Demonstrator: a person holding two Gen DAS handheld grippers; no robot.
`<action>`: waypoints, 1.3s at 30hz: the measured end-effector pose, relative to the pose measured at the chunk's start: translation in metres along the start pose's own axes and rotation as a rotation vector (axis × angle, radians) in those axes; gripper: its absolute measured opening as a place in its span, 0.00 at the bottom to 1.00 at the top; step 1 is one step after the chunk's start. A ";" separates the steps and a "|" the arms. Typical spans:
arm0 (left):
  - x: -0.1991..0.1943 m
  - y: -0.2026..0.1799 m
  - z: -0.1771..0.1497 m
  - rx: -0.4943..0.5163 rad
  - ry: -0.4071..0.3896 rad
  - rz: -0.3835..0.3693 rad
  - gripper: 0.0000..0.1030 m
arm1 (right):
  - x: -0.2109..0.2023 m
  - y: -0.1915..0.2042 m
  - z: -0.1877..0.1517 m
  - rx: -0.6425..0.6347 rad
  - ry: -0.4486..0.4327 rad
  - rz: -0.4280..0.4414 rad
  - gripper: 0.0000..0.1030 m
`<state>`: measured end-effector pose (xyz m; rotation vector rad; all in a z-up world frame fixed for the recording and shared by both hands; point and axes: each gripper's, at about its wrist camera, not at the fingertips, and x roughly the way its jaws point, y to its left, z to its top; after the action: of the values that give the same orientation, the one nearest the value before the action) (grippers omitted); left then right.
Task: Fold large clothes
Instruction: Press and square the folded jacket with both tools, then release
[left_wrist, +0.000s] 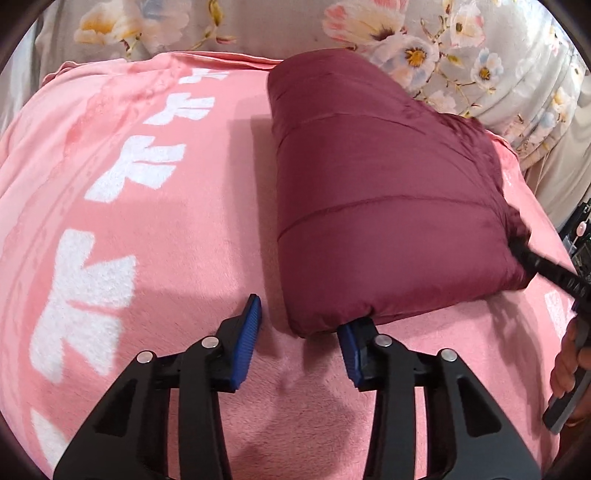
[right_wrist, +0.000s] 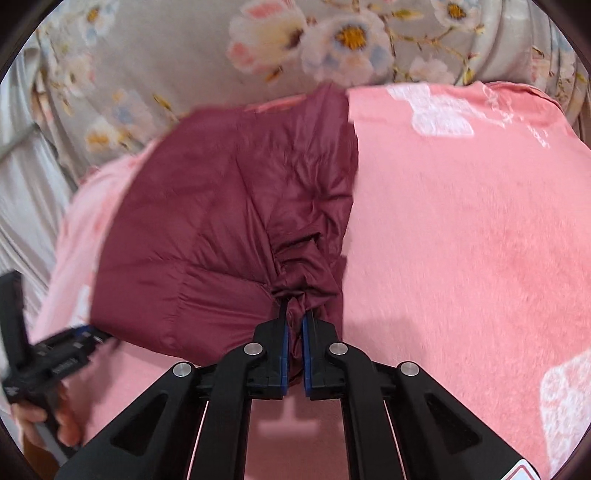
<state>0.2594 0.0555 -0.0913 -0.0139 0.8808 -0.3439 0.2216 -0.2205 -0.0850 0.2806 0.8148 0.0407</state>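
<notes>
A folded maroon puffer jacket (left_wrist: 384, 192) lies on a pink blanket (left_wrist: 177, 236). My left gripper (left_wrist: 304, 315) stands open at the jacket's near corner. Its right finger (left_wrist: 349, 350) is tucked against the hem and its left finger (left_wrist: 249, 325) stays clear on the blanket. My right gripper (right_wrist: 294, 319) is shut on a bunched fold of the jacket (right_wrist: 221, 221) at its side edge. In the left wrist view the right gripper (left_wrist: 533, 264) bites the jacket's right edge. The right wrist view shows the left gripper (right_wrist: 79, 345) at the jacket's far corner.
The pink blanket (right_wrist: 480, 229) has white block patterns (left_wrist: 99, 280). Behind it spreads a grey floral sheet (left_wrist: 443, 55), also seen as a floral sheet (right_wrist: 184, 55) in the right wrist view. A person's hand (left_wrist: 567, 363) holds the right gripper's handle; another hand (right_wrist: 55, 421) holds the left one.
</notes>
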 end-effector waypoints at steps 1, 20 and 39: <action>0.001 -0.001 0.000 -0.001 0.002 0.004 0.38 | 0.004 0.002 0.000 -0.009 0.009 -0.011 0.04; -0.067 -0.041 0.027 -0.059 -0.170 0.055 0.37 | -0.040 0.038 -0.007 -0.135 -0.135 -0.051 0.01; 0.004 -0.065 0.027 -0.046 -0.131 0.199 0.39 | 0.025 0.012 0.015 -0.107 0.008 -0.149 0.00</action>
<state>0.2631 -0.0110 -0.0670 0.0088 0.7524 -0.1348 0.2510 -0.2089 -0.0900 0.1180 0.8369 -0.0542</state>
